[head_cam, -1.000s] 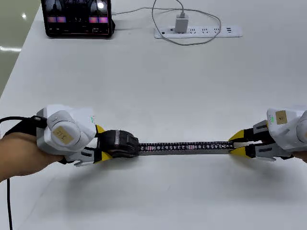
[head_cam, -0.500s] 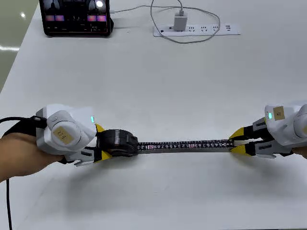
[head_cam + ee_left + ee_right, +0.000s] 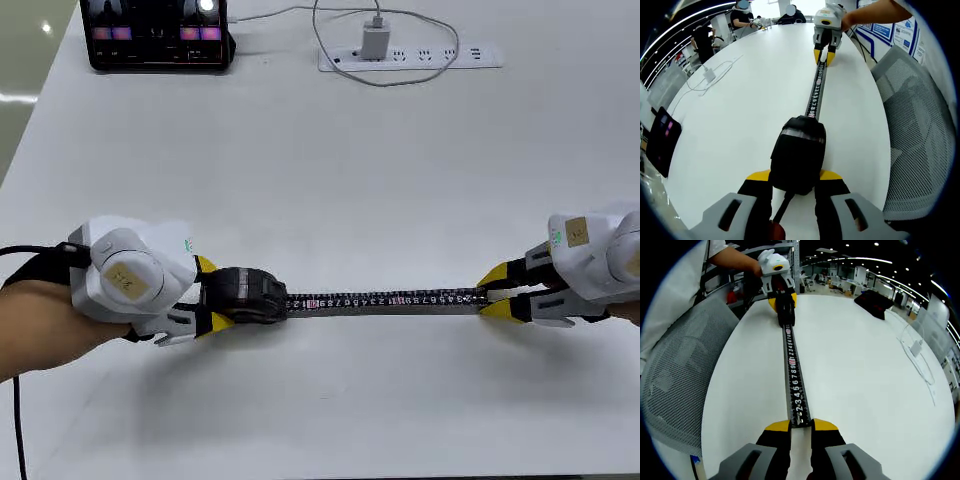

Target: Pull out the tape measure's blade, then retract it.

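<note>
A black tape measure case [image 3: 245,296] lies on the white table [image 3: 330,180], and my left gripper [image 3: 208,297] is shut on its rear end. The dark blade [image 3: 385,300] runs flat to the right from the case to my right gripper [image 3: 492,293], which is shut on the blade's tip. In the left gripper view the case [image 3: 799,150] sits between my yellow tips [image 3: 796,176], with the blade [image 3: 816,92] leading away to the right gripper [image 3: 823,56]. The right gripper view has the numbered blade [image 3: 794,375] clamped in my right gripper [image 3: 801,426], and the case [image 3: 786,314] far off in the left gripper [image 3: 780,301].
At the table's far edge stand a dark device with a lit screen [image 3: 160,35] and a white power strip [image 3: 410,57] with a charger [image 3: 377,42] and looped cable. A mesh chair [image 3: 920,125] stands beside the table edge. People sit at the far end [image 3: 742,15].
The head camera has tilted down a little. Both grippers keep their hold and the blade stays pulled out at about the same length.
</note>
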Demonstrator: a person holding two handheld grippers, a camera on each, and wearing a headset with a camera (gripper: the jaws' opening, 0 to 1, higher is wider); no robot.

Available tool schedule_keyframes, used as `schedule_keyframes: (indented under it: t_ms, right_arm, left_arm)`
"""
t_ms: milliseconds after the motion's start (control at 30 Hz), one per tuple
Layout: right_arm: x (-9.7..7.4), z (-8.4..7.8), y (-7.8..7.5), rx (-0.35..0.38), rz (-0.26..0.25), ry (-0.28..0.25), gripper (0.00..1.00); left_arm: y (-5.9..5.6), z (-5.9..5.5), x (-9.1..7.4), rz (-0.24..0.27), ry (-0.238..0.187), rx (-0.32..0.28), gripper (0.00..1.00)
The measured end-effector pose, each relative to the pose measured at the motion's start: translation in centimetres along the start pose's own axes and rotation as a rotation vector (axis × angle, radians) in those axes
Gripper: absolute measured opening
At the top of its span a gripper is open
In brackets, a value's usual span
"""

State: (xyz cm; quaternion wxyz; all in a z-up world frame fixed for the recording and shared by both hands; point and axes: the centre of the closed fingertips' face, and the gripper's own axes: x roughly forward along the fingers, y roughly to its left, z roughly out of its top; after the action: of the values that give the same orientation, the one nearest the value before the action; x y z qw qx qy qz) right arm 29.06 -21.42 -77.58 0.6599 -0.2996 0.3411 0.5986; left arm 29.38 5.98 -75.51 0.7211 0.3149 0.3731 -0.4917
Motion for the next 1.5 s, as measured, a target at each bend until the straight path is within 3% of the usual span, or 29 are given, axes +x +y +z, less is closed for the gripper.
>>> schedule_keyframes:
  t_ms: [767,1000,1500]
  right_arm:
    - [-0.20,0.42,0.17,0.042,-0.004,-0.010,0.18]
    - [-0.30,0.62,0.12,0.065,-0.008,-0.020,0.23]
    - [-0.32,0.82,-0.04,0.075,-0.012,-0.025,0.24]
  left_arm:
    - [0.32,0.13,-0.17,0.010,-0.018,-0.043,0.29]
    - [0.35,-0.11,-0.16,0.019,-0.021,-0.063,0.38]
    - [0.19,-0.08,-0.25,0.023,-0.023,-0.070,0.45]
